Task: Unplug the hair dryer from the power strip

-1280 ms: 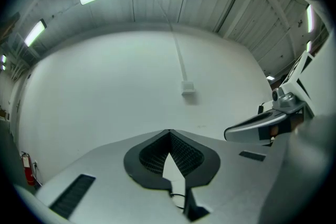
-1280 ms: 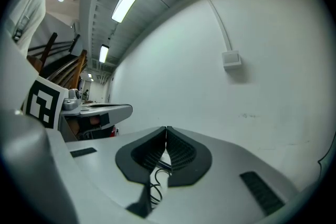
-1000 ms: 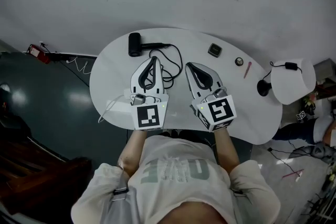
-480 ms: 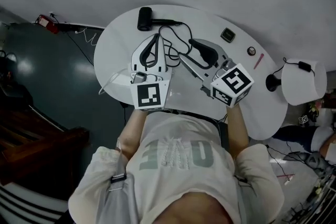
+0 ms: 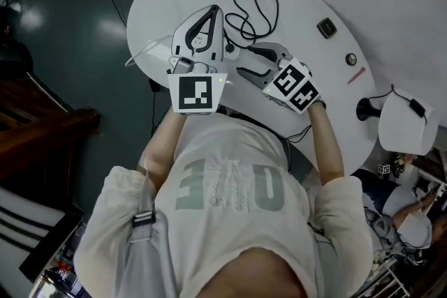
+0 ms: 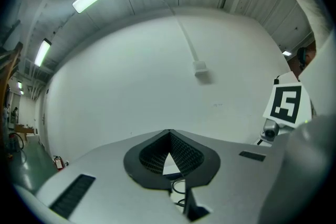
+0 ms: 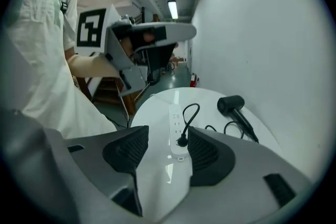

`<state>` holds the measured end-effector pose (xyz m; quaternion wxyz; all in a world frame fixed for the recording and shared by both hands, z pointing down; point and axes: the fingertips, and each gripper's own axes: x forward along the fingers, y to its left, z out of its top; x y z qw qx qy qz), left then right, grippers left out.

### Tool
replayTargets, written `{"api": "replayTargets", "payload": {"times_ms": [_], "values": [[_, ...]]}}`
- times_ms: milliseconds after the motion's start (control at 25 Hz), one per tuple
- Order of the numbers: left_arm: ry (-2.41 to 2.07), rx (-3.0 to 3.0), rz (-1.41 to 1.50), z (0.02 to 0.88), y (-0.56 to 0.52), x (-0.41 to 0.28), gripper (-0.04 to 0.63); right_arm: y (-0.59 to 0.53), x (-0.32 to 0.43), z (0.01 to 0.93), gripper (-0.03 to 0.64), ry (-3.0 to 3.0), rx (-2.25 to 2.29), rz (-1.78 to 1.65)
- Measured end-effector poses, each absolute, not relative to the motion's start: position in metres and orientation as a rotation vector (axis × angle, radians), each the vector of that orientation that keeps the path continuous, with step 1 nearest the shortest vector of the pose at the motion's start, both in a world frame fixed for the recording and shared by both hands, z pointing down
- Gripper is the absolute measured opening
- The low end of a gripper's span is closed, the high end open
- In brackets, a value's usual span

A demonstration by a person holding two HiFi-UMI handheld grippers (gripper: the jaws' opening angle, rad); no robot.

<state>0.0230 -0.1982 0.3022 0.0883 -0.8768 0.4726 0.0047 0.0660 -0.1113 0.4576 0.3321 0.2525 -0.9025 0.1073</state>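
Now | right claw [image 7: 167, 140] dropped, jaws just opened | plug [image 7: 182, 140] in power strip [image 7: 175, 122]

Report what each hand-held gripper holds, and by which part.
Nothing is held. The left hand-held gripper is shut and empty. The right hand-held gripper has just been opening its jaws; the plug on the power strip shows between them, untouched.

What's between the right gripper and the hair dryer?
Right gripper view: white power strip with the black plug in it, then looping cord. The right gripper has just been opening its jaws, empty.
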Motion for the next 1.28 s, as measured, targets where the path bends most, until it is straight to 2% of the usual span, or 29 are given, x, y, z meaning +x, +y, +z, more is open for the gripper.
{"api": "replayTargets", "payload": {"times_ms": [480, 1280], "values": [[1.522, -2.586, -0.045, 0.326, -0.205, 0.011, 0.014, -0.116, 0.071, 0.557, 0.239, -2.15, 0.501, 0.39], [1.59, -2.569, -0.138, 0.349, -0.211, -0.001, 0.014, -0.147, 0.061, 0.593, 0.247, -2.056, 0.51, 0.299]]}}
